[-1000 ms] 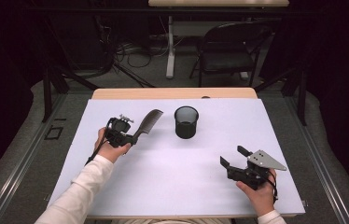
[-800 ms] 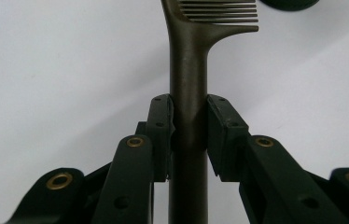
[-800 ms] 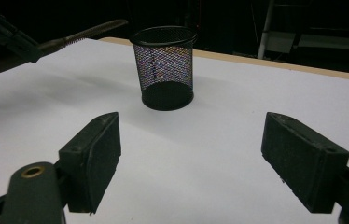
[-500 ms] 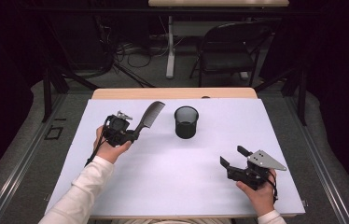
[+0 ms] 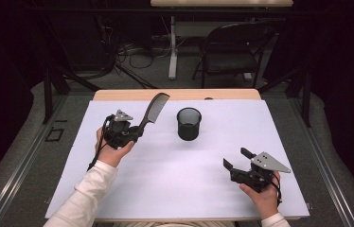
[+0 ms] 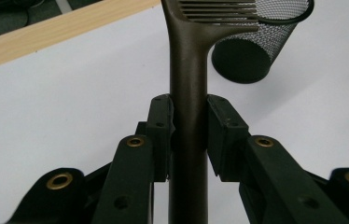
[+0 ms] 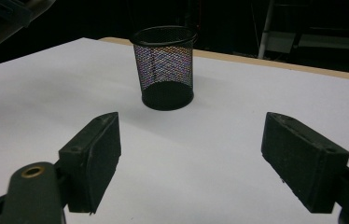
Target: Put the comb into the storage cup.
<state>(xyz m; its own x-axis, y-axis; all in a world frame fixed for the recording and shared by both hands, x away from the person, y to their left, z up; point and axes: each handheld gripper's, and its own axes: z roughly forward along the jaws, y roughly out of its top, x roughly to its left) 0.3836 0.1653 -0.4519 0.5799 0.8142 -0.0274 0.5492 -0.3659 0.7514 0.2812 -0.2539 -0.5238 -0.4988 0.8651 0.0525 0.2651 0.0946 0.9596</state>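
Note:
A dark comb (image 5: 152, 110) is held off the white table cover by its handle (image 6: 188, 107), teeth end pointing up and away. My left gripper (image 5: 136, 135) is shut on that handle, its pads (image 6: 162, 126) pressing both sides. A black mesh cup (image 5: 189, 123) stands upright just right of the comb; in the left gripper view the cup (image 6: 261, 42) sits behind the comb's teeth. My right gripper (image 5: 237, 159) rests at the front right, jaws wide open with nothing between them, facing the mesh cup (image 7: 164, 66) from a distance.
The white cover (image 5: 175, 179) lies over a wooden table whose far edge (image 5: 184, 94) shows. Behind the table stand a black folding chair (image 5: 232, 52) and cables on the floor. Dark metal rails run along both sides.
The left gripper has lifted the comb and carried it a little toward the far edge of the table. The right gripper has stayed put.

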